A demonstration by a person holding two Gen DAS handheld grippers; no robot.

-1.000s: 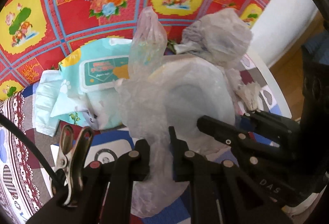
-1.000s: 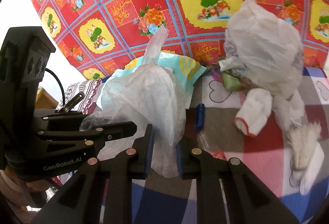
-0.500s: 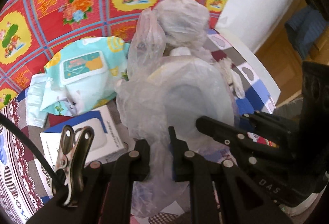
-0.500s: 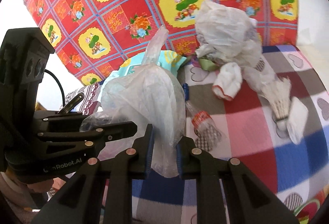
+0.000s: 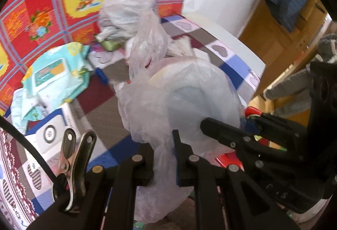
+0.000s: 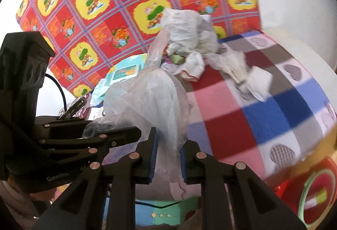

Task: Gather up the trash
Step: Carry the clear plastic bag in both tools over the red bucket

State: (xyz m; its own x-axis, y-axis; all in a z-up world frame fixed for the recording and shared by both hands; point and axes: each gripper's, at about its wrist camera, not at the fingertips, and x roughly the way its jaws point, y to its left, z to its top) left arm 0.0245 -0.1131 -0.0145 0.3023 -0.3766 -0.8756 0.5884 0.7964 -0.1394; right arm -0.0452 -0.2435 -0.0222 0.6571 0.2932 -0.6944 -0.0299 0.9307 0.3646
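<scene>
"GenRo" reads on the left gripper [image 6: 118, 137]; it and the right gripper [image 6: 167, 158] each pinch the clear plastic bag [image 6: 151, 103]. Since a second ago, both carried it past the checked blanket's [image 6: 263, 120] edge, beyond them.

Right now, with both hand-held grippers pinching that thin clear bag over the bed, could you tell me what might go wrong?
1. The left hand-held gripper and right hand-held gripper each hold only a bunched edge of the clear plastic bag; the film could slip or tear.
2. Its loose end hangs near the crumpled white bag and small white sock, which might get dragged.
3. The frames are blurred, so a snag could be missed.
</scene>
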